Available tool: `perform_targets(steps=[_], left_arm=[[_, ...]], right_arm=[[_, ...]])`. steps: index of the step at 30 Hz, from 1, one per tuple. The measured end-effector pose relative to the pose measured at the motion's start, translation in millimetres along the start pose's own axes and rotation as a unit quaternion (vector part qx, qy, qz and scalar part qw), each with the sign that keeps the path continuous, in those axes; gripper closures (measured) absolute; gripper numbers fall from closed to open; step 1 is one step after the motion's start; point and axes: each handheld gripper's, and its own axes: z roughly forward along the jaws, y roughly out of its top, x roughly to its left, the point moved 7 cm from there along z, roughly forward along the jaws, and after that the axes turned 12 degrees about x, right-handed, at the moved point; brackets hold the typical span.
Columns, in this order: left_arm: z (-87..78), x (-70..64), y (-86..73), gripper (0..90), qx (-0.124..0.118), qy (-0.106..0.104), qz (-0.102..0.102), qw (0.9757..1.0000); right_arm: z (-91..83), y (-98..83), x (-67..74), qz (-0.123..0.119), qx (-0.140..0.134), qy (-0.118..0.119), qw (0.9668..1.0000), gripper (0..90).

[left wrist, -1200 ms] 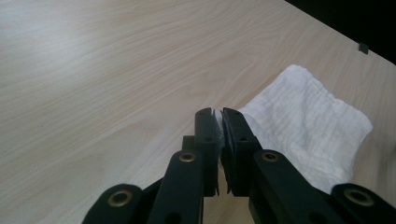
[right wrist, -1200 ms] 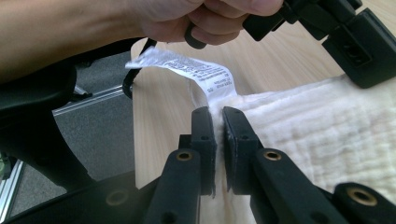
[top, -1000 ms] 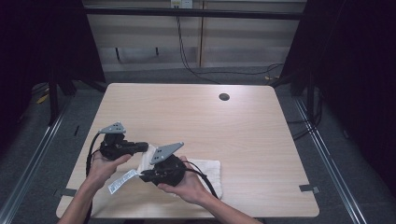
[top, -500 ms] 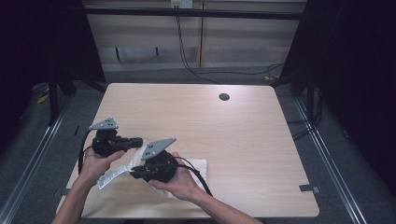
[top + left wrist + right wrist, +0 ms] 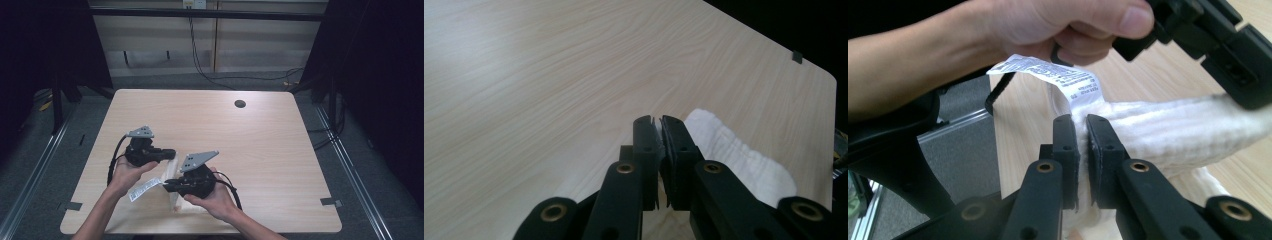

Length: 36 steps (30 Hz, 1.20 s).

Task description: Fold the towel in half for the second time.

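Seen from the high view, a pale wooden bench (image 5: 260, 150) stands in a dark room, and a person's two forearms come in over its near edge, left of centre.

On the left, the left hand (image 5: 125, 172) holds the left claw (image 5: 171, 153), a black tool with a grey three-cornered plate on top and a black cable looping down from it. The claw points to the right, level with the bench top. In the left gripper view its two black jaws stand pressed together on a thin edge of a white towel (image 5: 734, 150), and the rest of the cloth trails away behind them over the wood.

Between the two hands, the white towel (image 5: 172, 185) is lifted partly off the bench near its near-left part. A white printed label (image 5: 144, 189) hangs from it toward the left hand. The lower part of the cloth lies on the bench under the right hand.

Just to the right, the right hand (image 5: 212, 197) holds the right claw (image 5: 167, 184), which points left toward the other hand. In the right gripper view its jaws are clamped on a bunched fold of the towel (image 5: 1168, 130), right where the label (image 5: 1048, 72) is sewn in. The left hand (image 5: 1048, 30) and the left claw's black body show close above.

Far off, toward the bench's far right, a small dark round hole (image 5: 240, 104) sits in the wood.
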Motion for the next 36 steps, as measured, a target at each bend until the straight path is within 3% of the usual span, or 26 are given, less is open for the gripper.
perform_targets(steps=[6,13,19,26,36], left_arm=[[23.1,-14.9,14.0,85.8,0.009,-0.017,0.017,0.9997],[42.3,-19.2,19.2,85.8,0.015,-0.032,0.009,0.9993],[63.0,-21.9,14.8,85.7,0.037,-0.031,0.016,0.9987],[85.9,-23.2,13.2,85.6,0.057,-0.039,0.001,0.9976],[118.4,-25.5,-2.9,83.9,0.098,-0.044,0.002,0.9942]], right_arm=[[-13.5,-12.4,-5.4,0.012,-0.004,-0.011,0.9999,83.7],[-22.6,-33.1,-12.2,0.026,0.000,-0.028,0.9993,83.7],[-26.0,-58.5,-17.4,0.049,0.005,-0.033,0.9982,83.6],[-30.5,-75.6,-25.0,0.062,0.010,-0.047,0.9970,82.6],[-17.0,-110.6,-34.6,0.076,0.052,-0.056,0.9942,80.8]])
